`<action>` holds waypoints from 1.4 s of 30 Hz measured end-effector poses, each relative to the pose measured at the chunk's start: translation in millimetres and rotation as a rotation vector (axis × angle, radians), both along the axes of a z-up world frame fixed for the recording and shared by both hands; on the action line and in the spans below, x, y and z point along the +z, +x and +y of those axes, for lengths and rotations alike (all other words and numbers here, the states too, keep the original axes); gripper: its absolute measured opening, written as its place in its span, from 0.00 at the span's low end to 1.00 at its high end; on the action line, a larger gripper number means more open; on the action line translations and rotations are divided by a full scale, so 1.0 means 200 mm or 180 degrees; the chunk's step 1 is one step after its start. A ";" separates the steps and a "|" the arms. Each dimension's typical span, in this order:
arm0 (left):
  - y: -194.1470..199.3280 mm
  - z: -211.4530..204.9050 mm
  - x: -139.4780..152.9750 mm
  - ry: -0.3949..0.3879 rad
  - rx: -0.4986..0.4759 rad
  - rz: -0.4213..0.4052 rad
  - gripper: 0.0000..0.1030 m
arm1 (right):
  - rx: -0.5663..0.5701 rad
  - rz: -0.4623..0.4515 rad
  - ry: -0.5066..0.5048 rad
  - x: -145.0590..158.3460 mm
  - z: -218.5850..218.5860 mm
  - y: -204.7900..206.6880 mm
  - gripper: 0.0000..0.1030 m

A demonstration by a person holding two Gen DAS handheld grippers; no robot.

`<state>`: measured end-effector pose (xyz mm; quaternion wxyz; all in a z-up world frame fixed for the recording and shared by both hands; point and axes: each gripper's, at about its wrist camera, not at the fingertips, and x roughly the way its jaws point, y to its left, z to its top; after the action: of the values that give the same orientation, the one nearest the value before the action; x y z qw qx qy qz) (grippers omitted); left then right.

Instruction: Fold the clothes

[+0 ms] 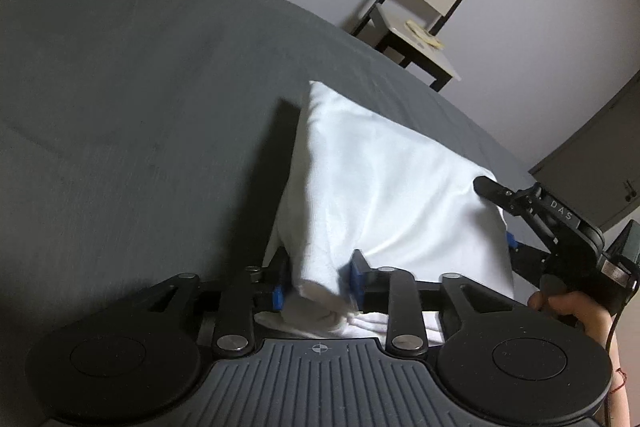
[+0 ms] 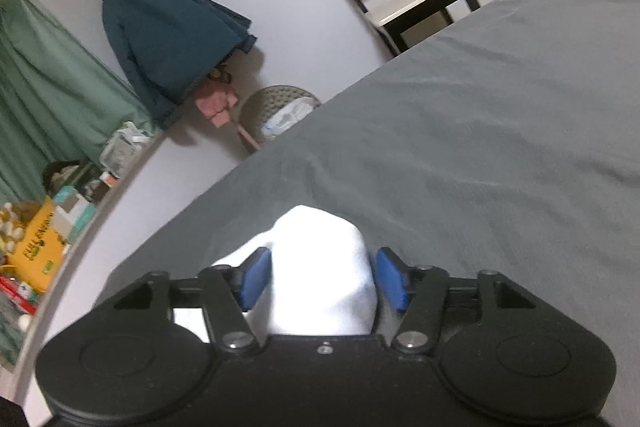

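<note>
A white garment (image 1: 384, 187) lies folded on the grey bed sheet (image 1: 120, 107), with its near edge bunched up. That bunched edge sits between the jaws of my left gripper (image 1: 316, 287). The blue pads (image 1: 357, 277) stand slightly apart from the cloth, so this gripper is open. My right gripper (image 1: 498, 215), held by a hand, is at the garment's right side. In the right wrist view a white fold (image 2: 324, 267) rises between the right gripper's (image 2: 324, 277) blue pads (image 2: 256, 279). A thin gap shows on each side of the fold, so this gripper is open too.
A black-framed chair (image 1: 420, 11) with a small yellow item on its seat stands by the wall beyond the bed. A woven basket (image 2: 280, 107), a hanging dark blue coat (image 2: 160, 27), a green curtain (image 2: 48, 83) and a cluttered ledge (image 2: 40, 239) line the room's edge.
</note>
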<state>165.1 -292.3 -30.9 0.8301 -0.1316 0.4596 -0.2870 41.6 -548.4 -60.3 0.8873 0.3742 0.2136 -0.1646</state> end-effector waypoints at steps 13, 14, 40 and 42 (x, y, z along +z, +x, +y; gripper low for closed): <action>-0.38 0.60 0.05 0.0382 0.0466 -0.0419 0.78 | 0.0146 0.0026 -0.1137 0.30 0.41 -0.09 0.76; -0.41 0.66 0.03 0.0416 0.0550 -0.0409 0.78 | 0.0201 0.0049 -0.1160 0.29 0.46 -0.07 0.78; -0.93 0.99 0.24 0.0468 0.0275 -0.1033 0.78 | 0.0261 0.0497 -0.1671 0.30 1.10 -0.40 1.00; -0.97 1.01 0.28 0.0400 0.0419 -0.1025 0.78 | 0.0174 0.0451 -0.1728 0.34 1.12 -0.51 1.00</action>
<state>-28.8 -90.9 25.7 0.9165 -0.0617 0.3282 -0.2202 -60.8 -324.8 7.6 0.9420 0.1046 0.2332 -0.2176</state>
